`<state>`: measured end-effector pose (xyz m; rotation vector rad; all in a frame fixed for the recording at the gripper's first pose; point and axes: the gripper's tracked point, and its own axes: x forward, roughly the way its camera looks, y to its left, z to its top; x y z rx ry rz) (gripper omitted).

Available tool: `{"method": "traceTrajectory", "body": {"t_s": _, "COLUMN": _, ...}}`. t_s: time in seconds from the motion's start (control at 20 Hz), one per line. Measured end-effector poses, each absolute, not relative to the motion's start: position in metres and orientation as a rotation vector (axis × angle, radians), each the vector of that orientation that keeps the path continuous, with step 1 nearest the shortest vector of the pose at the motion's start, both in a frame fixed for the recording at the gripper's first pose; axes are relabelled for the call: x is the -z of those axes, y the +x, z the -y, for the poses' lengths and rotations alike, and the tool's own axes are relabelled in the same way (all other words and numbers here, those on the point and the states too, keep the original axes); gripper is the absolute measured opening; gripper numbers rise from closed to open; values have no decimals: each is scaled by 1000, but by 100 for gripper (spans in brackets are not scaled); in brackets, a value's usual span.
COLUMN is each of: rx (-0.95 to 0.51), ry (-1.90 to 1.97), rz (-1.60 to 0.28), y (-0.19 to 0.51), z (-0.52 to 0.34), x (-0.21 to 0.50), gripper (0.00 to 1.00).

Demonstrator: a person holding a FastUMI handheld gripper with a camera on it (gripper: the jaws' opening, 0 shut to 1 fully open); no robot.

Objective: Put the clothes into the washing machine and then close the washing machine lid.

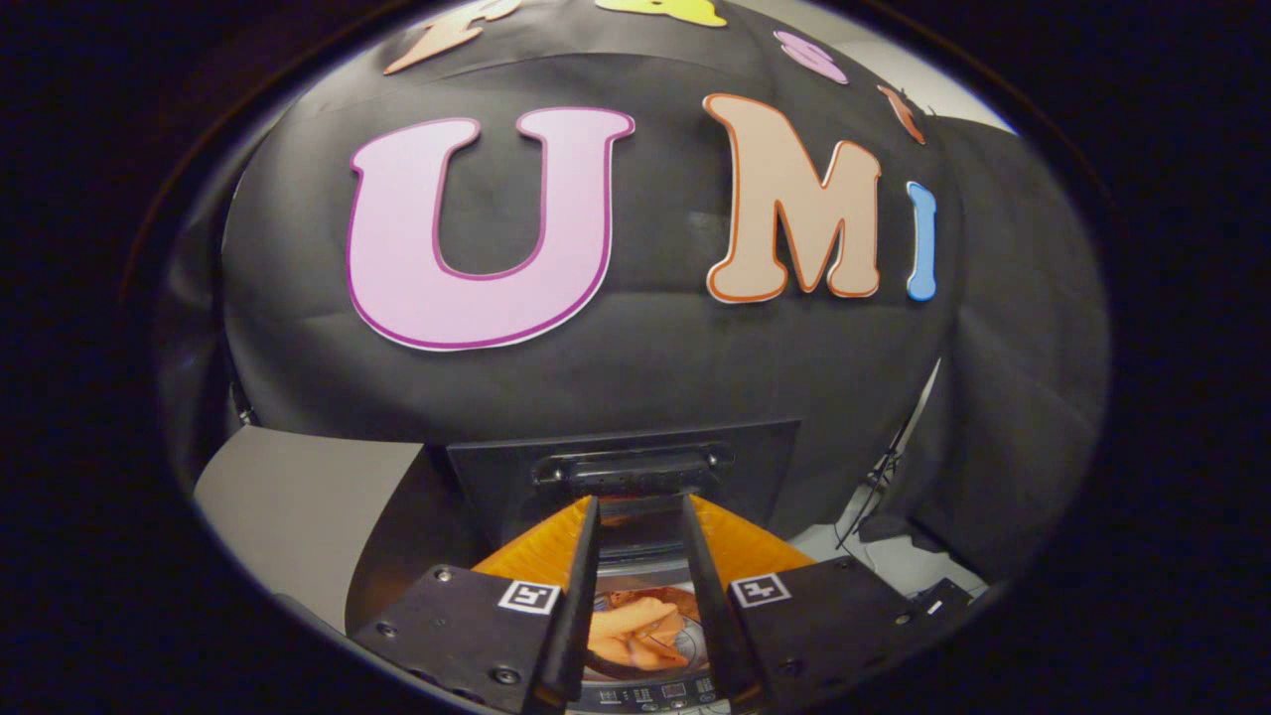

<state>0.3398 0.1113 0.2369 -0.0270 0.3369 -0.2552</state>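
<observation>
While fingers (640, 516) stand spread w/ nothing pinched, lid (626, 467) is raised, clothes (631, 626) in drum.

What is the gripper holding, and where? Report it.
Nothing. The gripper is open, fingertips just below the bar handle of the raised dark washing machine lid; orange clothes lie in the drum below.

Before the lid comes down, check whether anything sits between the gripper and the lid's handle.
Nothing visible blocks it. The gripper is open, its fingertips just below the handle on the raised lid. The orange clothes already lie in the washing machine drum, seen between the fingers.
</observation>
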Motion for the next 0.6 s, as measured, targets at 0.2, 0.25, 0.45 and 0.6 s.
{"method": "traceTrajectory", "body": {"t_s": 0.2, "rx": 229, "ry": -37, "rz": -347, "y": 347, "z": -118, "x": -229, "gripper": 50}}
{"method": "traceTrajectory", "body": {"t_s": 0.25, "rx": 221, "ry": -31, "rz": -348, "y": 352, "z": -120, "x": -228, "gripper": 55}}
{"method": "traceTrajectory", "body": {"t_s": 0.45, "rx": 203, "ry": -45, "rz": -343, "y": 376, "z": -125, "x": -227, "gripper": 83}}
{"method": "traceTrajectory", "body": {"t_s": 0.6, "rx": 207, "ry": -47, "rz": -313, "y": 404, "z": -125, "x": -233, "gripper": 98}}
